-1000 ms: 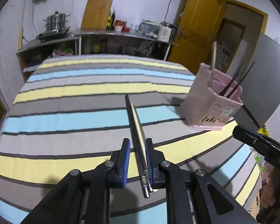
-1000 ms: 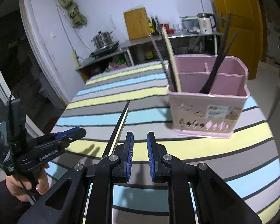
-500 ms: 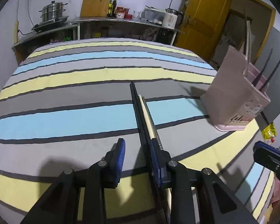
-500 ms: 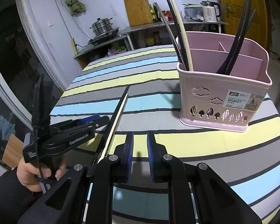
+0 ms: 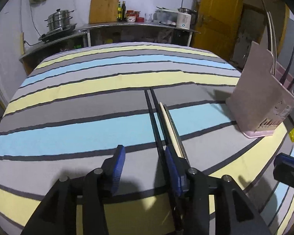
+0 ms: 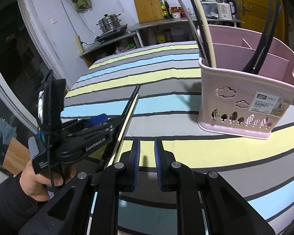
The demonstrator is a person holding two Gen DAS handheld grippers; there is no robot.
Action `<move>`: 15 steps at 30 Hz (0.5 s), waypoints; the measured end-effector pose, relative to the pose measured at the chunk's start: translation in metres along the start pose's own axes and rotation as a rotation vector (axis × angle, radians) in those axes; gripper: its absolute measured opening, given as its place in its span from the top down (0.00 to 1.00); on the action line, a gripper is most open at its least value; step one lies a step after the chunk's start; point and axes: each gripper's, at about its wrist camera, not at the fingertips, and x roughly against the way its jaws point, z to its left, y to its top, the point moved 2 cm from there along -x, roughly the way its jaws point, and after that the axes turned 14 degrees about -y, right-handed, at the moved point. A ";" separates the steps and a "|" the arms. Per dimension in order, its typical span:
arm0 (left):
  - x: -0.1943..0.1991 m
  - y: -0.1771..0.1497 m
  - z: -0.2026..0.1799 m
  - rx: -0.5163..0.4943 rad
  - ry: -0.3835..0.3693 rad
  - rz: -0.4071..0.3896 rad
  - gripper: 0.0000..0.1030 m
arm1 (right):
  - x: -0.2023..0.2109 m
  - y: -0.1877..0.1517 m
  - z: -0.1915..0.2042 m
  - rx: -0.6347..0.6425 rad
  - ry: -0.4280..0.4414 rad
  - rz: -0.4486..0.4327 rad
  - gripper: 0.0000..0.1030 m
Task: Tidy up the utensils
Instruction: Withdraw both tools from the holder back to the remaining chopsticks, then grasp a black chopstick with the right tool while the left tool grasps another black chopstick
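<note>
A: Why does the striped desk (image 5: pixel 72 129) carry so little?

B: Judging by the task, most of the sorting is done. The pink basket (image 6: pixel 247 98) stands near the desk's right edge, upright, so long utensils can lean in its compartments: dark ones in the right one, dark and cream ones at its left end.

A: And the chopsticks (image 5: pixel 162 121)?

B: They lie flat in a bundle on the desk's middle, running from the near edge away, dark sticks beside one cream stick.

A: The left claw (image 5: pixel 145 164)?

B: Its jaws are opening. The sticks lie along the right finger; the left finger stands clear, so nothing is pinched.

A: The right claw (image 6: pixel 147 154)?

B: Narrowly parted, empty, hanging above the near edge, probably waiting.
</note>
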 end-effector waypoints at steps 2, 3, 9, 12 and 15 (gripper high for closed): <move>0.001 -0.001 0.001 -0.010 0.010 0.003 0.57 | 0.000 0.001 0.001 0.008 0.000 -0.002 0.85; 0.003 -0.001 0.002 -0.005 0.014 0.002 0.57 | 0.000 0.002 0.001 0.010 0.001 -0.003 0.85; 0.019 -0.010 0.025 0.063 0.049 -0.019 0.59 | -0.012 0.008 0.010 0.021 0.012 0.001 0.85; 0.029 -0.016 0.035 0.096 0.059 -0.027 0.61 | -0.026 0.013 0.018 0.028 0.023 0.014 0.85; 0.037 -0.020 0.043 0.116 0.055 -0.027 0.61 | -0.045 0.020 0.030 0.033 0.039 0.031 0.85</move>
